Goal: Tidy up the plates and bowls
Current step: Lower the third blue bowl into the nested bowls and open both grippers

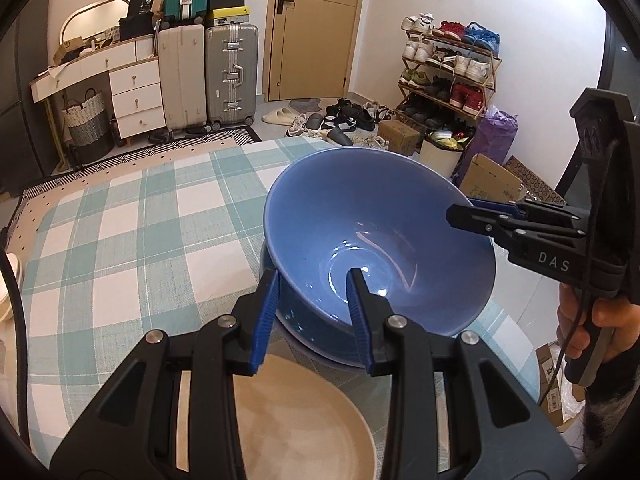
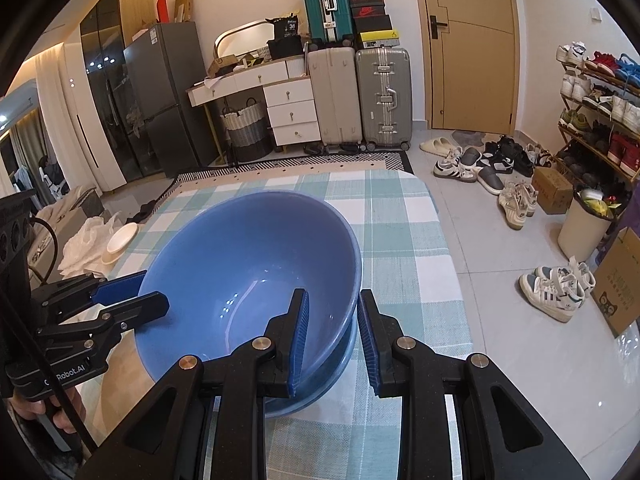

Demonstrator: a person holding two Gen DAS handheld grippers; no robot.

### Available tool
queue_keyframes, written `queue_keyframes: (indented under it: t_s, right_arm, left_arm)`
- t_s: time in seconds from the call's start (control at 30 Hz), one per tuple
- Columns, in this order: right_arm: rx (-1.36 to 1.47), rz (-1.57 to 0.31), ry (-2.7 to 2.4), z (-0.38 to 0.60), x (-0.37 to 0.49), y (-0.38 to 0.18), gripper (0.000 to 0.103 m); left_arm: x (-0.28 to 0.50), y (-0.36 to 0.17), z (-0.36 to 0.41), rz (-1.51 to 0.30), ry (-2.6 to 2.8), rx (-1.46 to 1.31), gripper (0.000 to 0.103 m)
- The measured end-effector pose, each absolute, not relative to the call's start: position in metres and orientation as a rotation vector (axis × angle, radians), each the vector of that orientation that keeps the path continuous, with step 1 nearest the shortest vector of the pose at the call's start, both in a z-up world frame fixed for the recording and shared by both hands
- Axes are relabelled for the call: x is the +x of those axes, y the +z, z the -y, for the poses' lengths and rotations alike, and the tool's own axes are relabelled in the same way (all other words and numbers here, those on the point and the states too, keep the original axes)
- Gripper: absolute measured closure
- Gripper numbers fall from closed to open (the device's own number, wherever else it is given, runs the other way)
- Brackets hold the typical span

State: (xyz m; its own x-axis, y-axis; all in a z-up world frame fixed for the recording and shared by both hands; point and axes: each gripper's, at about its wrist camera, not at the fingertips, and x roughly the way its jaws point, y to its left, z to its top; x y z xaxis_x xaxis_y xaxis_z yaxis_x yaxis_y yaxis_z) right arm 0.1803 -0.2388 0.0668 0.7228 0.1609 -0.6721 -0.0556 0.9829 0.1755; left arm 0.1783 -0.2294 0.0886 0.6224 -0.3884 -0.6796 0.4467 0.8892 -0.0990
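Note:
A large blue bowl (image 1: 380, 216) (image 2: 248, 252) is held by its rim from two sides over the checked table (image 1: 132, 232). My left gripper (image 1: 313, 271) is shut on its near wall, one finger inside and one outside. My right gripper (image 2: 333, 292) is shut on the opposite rim and also shows in the left wrist view (image 1: 460, 210). The left gripper appears at the left of the right wrist view (image 2: 154, 288). Directly under the bowl lies a second blue dish (image 1: 320, 346) (image 2: 334, 372); whether they touch I cannot tell. A beige plate (image 1: 304, 420) lies in front.
A white dish (image 2: 120, 238) rests on a white bag beside the table's left edge. A person's hand (image 1: 580, 320) holds the right gripper's handle. Beyond the table's far and right edges are the floor with shoes (image 2: 516, 200), a bin (image 2: 584, 232) and suitcases (image 2: 384, 96).

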Motion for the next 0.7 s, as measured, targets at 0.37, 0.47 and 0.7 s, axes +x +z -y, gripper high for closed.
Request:
queue_keyframes:
  t_s: [0.37,0.47,0.7]
  right_arm:
    - [0.14,-0.796,0.109,0.237,0.19,0.039,0.078]
    - [0.122,-0.8,0.099,0.234,0.192,0.034,0.078]
    - [0.099,-0.81,0.094,0.226,0.194,0.026,0.077]
  left_arm:
    - [0.201,0.057,0.228,-0.803,-0.476,0.095,0.071]
    - [0.205,0.05,0.229,-0.809,-0.462,0.113,0.071]
    - [0.217,0.035,0.23,-0.82,-0.442,0.129,0.07]
